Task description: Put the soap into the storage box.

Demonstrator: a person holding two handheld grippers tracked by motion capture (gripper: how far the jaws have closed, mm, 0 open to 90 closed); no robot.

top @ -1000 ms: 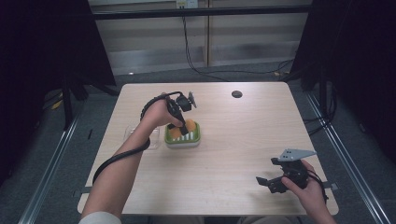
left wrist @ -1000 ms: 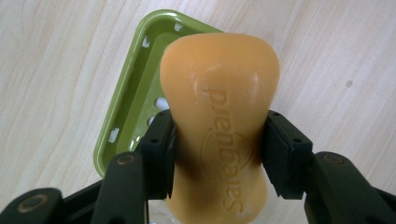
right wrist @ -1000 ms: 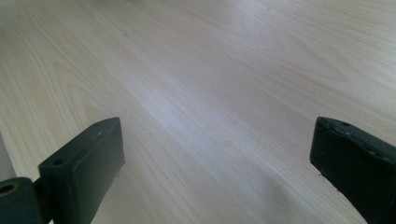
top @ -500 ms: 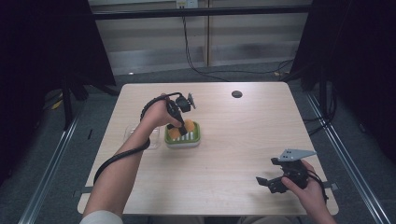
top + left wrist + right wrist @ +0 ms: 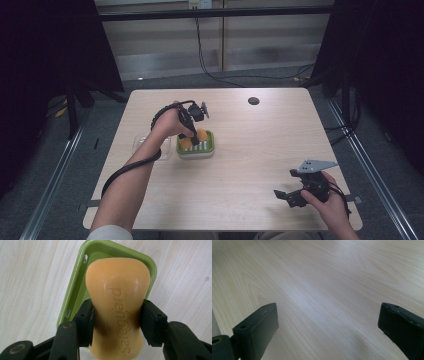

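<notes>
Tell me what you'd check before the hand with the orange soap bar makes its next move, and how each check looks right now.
1. Grip on the soap bar: the left tongs pinch it at its narrow waist, a pad on each side. Ok.
2. Soap bar over the green dish: the dish lies right behind it. Ok.
3. Soap touching the dish or lifted: cannot tell.
4. Dish free to receive it: the ribbed floor beside the bar looks bare. Ok.
5. Right tongs out of the way: open, with nothing in them, at the table's near right corner. Ok.
6. Clear item left of the dish: too faint to identify. Cannot tell.
</notes>
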